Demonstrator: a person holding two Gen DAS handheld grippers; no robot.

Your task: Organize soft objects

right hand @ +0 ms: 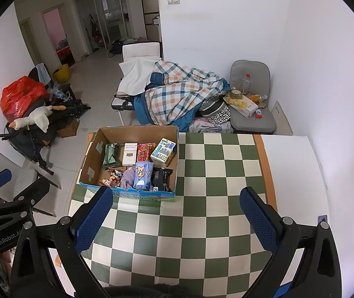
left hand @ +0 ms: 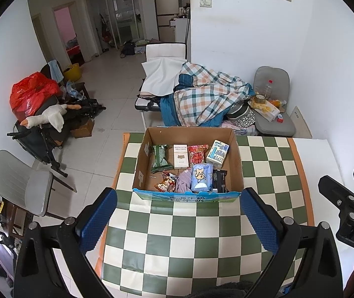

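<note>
while both hang above the green-and-white checked bench (left hand: 177, 243), the left claw (left hand: 179, 223) gapes wide and grips nothing. ahead, an open brown cardboard box (left hand: 236, 164) holds soft packets, among them a light-blue tissue pack (left hand: 201, 177). the right claw (right hand: 177, 219) is likewise spread and bare.

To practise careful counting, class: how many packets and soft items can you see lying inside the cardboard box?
8 in the box. Back row: green pack, white pack, red pack, tissues. Front row: snack bag, purple cloth, blue pack, black pack. More may lie underneath.
</note>
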